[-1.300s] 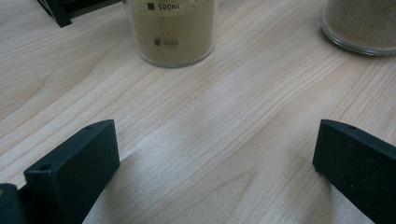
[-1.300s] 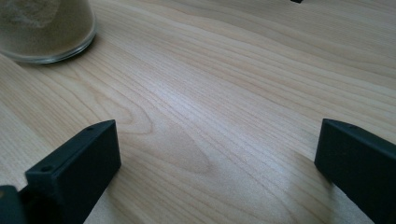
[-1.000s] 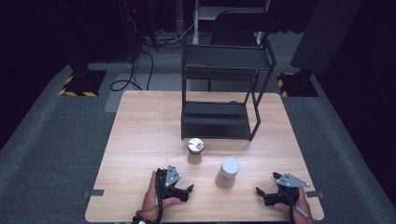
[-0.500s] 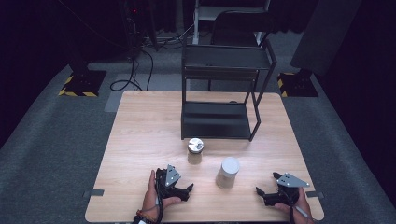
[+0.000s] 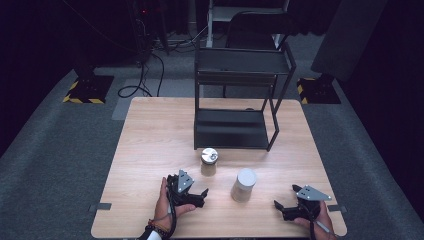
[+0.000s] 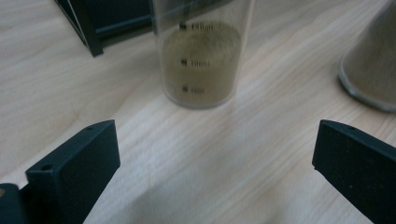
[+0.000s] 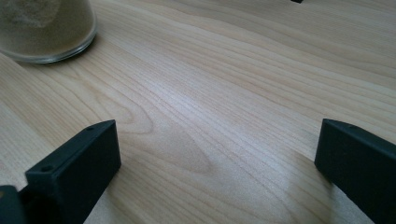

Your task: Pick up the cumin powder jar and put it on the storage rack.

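Left tongs [image 5: 202, 194]: I hold them wide, empty, low on the surface [image 5: 150, 150].
Right tongs [image 5: 281, 207]: wide, empty.
Marked jar [image 5: 209, 161]: just ahead of my left tongs.
White-lidded jar [image 5: 243, 184]: between both tongs.

The surface [image 5: 150, 150] is pale wood with a fine darker grain running in long streaks. On it, the measuring cup [image 6: 201, 51] is clear, holds tan powder, and carries dark scale marks, too blurred to read. The jar [image 5: 244, 185] has a white top and a sandy-beige fill behind clear glass. The rack [image 5: 235, 95] is matt black with 2 dark shelves. Both grippers, left gripper [image 5: 192, 192] and right gripper [image 5: 292, 202], are black with a grey plate on top; their fingers [image 7: 74, 163] are matt black. The floor [image 5: 60, 150] is grey carpet, and 2 stand bases [image 5: 85, 92] show yellow-and-black hazard stripes.
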A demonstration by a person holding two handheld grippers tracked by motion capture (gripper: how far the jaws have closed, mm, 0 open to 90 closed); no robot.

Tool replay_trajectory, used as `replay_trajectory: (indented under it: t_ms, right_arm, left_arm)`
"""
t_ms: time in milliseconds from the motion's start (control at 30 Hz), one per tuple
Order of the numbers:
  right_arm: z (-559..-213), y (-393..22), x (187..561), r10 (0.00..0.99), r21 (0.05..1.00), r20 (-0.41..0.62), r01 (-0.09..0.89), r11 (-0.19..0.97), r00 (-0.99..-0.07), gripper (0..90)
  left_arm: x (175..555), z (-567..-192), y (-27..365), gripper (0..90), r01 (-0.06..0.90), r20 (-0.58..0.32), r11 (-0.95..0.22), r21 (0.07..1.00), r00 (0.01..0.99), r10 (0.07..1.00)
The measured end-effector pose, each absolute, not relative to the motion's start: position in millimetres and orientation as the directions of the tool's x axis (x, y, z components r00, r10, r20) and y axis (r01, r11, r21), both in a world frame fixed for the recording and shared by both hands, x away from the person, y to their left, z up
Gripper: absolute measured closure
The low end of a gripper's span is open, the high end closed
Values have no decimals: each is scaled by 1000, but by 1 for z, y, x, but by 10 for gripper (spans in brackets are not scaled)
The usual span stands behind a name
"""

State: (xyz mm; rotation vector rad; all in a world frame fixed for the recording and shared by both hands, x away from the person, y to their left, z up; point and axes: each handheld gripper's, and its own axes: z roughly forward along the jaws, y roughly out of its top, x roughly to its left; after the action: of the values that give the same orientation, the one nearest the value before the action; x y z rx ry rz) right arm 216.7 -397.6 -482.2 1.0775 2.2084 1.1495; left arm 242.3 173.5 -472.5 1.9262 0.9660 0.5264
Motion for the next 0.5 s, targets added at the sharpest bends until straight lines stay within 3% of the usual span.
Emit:
replay_trajectory:
  t_ms: [500]
  right_arm:
    - [-482, -397, 216, 795, 824, -17, 442, 355, -607, 0]
  left_arm:
    - [275, -449, 162, 6, 369, -13, -287, 884, 634, 773]
